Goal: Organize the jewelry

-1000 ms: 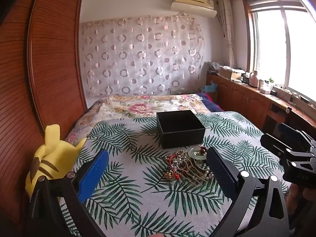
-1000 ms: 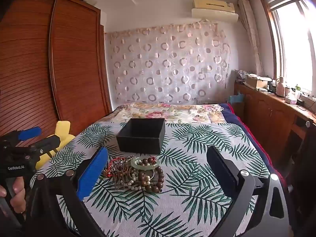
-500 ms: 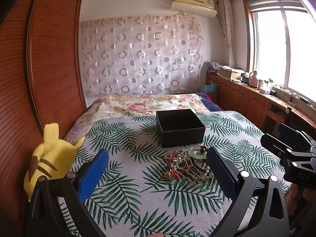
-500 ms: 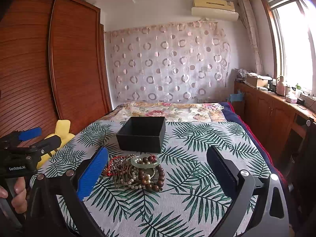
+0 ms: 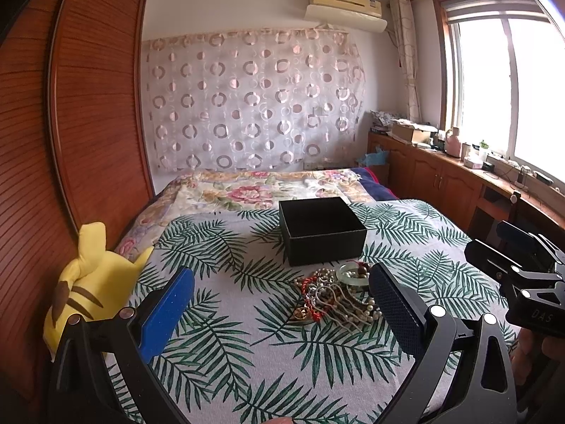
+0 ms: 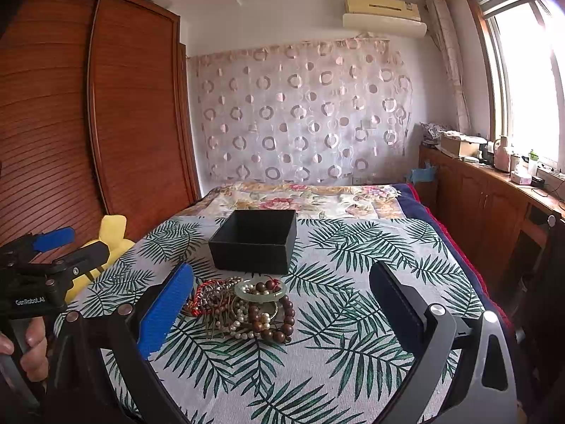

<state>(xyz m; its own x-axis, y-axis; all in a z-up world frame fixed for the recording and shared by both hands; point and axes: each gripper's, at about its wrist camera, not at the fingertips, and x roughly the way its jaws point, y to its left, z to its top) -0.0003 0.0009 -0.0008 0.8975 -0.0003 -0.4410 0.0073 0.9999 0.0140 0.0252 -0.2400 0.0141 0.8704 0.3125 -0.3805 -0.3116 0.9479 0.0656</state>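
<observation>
A tangled pile of jewelry [image 5: 335, 295] [image 6: 243, 305] lies on the leaf-print bedspread: bead bracelets, pearl strands, a red cord and a pale green bangle [image 6: 260, 289]. Just behind it stands an open, empty black box [image 5: 321, 228] [image 6: 256, 238]. My left gripper [image 5: 282, 304] is open and empty, held above the bed in front of the pile. My right gripper [image 6: 279, 300] is open and empty, also in front of the pile. Each gripper shows at the edge of the other's view.
A yellow plush toy [image 5: 91, 279] lies at the bed's left edge beside the wooden wardrobe [image 5: 88, 106]. A wooden counter with clutter [image 6: 494, 176] runs under the window on the right. A floral blanket [image 5: 261, 187] covers the far end of the bed.
Both views have shifted only slightly; the grippers stay open and the jewelry and box have not moved.
</observation>
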